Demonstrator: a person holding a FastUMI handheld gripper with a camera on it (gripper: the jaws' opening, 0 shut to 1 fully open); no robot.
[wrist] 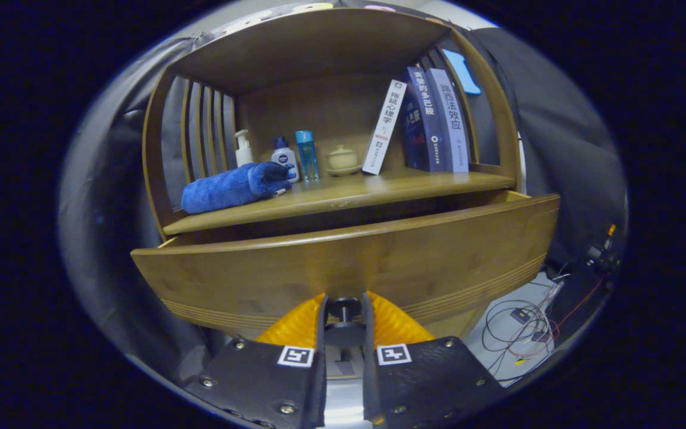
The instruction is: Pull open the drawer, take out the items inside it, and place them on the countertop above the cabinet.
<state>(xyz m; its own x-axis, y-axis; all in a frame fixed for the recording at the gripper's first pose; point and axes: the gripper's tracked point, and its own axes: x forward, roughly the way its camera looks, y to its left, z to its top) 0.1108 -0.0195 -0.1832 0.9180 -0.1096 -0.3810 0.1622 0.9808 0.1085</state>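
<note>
1. Orange ribbed fingers [392, 322] of the hand-held two-finger gripper [343, 313], black plates with square markers behind them, pinched on the small dark round drawer knob [343, 309] between them, one pad against each side of it.
2. Knob fixed low on the curved brown wooden drawer front [355, 262], directly ahead of the fingers.
3. Drawer pulled partly out of the wooden cabinet [158, 149]; dark gap visible between the drawer front's top edge and the shelf above. Contents hidden from this angle; cannot tell what lies inside.
4. Wooden countertop shelf [343, 193] just above the drawer, beyond the fingers, slatted sides and a curved roof over it.
5. On the shelf, toward the slatted side: rolled blue towel [233, 186] lying flat near the front edge.
6. Behind the towel, upright in a row: white pump bottle [243, 149], white bottle with a dark blue label [285, 157], clear blue slim bottle [307, 155].
7. Beside those: small cream lidded ceramic cup on a saucer [342, 159].
8. Further along: white book [383, 126] leaning against two upright blue books [435, 119].
9. Below and beside the cabinet: loose cables [521, 328] on a pale floor.
</note>
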